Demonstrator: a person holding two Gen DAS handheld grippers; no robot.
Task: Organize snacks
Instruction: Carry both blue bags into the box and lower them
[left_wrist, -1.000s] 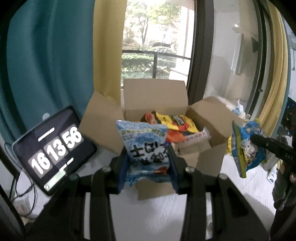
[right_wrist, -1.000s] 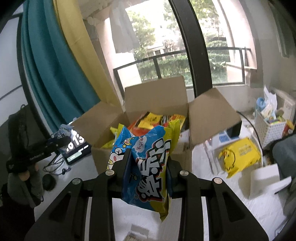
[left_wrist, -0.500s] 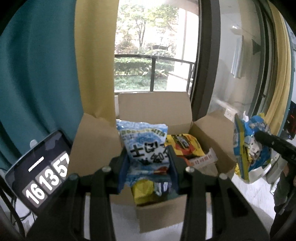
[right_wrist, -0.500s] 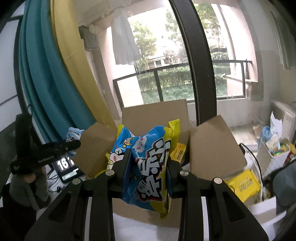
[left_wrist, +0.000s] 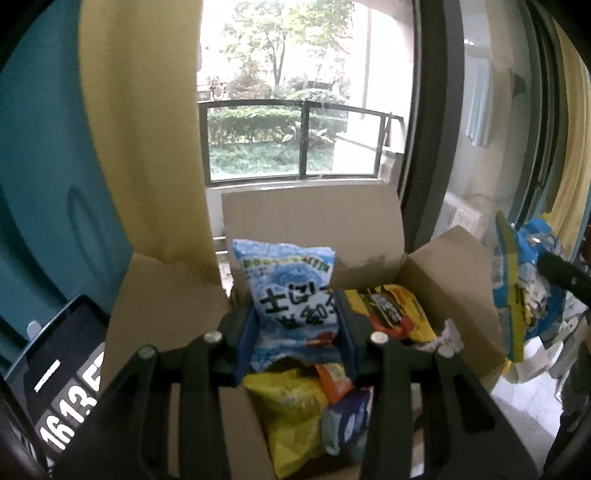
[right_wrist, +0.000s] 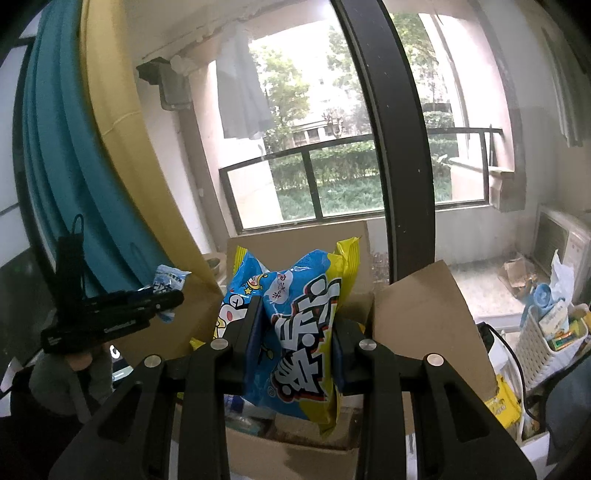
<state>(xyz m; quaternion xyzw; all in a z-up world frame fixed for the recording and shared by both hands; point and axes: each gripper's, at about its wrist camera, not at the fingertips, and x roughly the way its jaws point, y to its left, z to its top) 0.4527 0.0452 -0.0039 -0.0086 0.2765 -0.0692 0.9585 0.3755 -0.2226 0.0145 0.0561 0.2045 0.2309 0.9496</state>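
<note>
A: What is cut off in the left wrist view?

B: The dark tablet showing white digits (left_wrist: 55, 391) is clipped by the left edge, so its last digits cannot be read. The near wall of the open brown cardboard box (left_wrist: 310, 221) is hidden behind the black left gripper (left_wrist: 295, 328).

A: And the packets?

B: The crumpled yellow packet (left_wrist: 291, 417) and the blue packet beside it (left_wrist: 347, 421) are blurred; no print can be made out.

A: In the right wrist view?

B: The box interior is largely covered by the blue-and-yellow snack bag (right_wrist: 299, 332). The contents of the white slatted basket (right_wrist: 543, 339) are too small to be identified.
</note>
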